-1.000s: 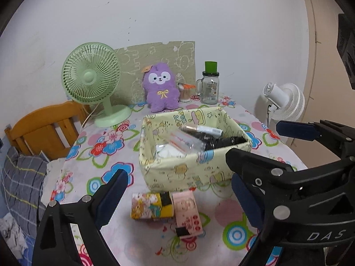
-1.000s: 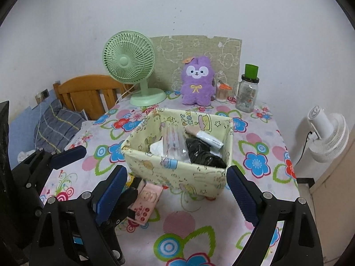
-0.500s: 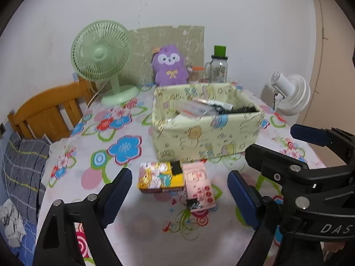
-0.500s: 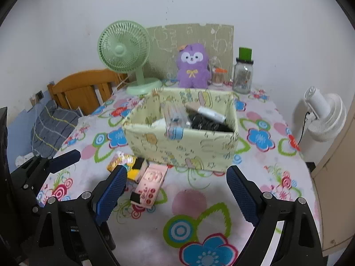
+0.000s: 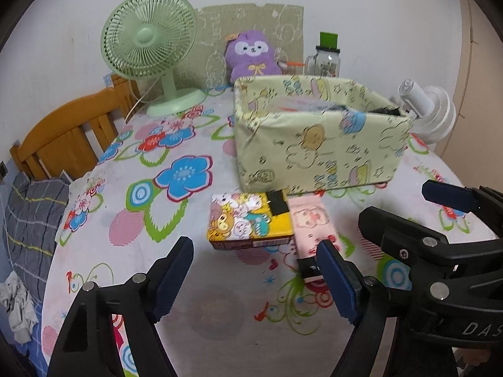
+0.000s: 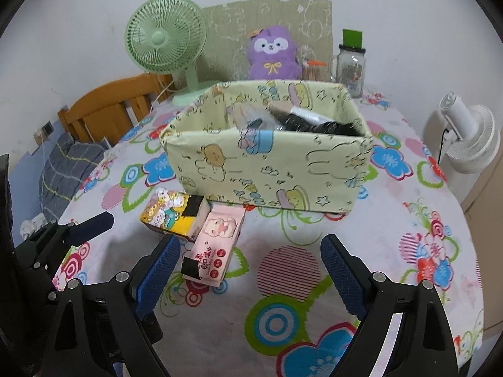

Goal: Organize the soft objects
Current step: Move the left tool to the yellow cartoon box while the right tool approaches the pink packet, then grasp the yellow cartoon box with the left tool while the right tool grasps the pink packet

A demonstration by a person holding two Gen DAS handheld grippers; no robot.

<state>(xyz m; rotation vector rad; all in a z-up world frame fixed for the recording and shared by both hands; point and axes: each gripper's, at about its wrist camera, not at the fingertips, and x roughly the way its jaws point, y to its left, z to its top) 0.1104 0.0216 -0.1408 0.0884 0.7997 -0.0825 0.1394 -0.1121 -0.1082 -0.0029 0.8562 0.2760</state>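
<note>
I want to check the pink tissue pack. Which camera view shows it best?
The right wrist view: the pink tissue pack lies whole and unobstructed, its printed top readable, beside the yellow pack. In the left wrist view, the left gripper hides part of its near end.

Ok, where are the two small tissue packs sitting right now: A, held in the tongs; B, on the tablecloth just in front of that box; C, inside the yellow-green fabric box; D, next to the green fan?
B: the yellow cartoon pack and pink pack lie side by side on the floral tablecloth, in front of the fabric box.
</note>
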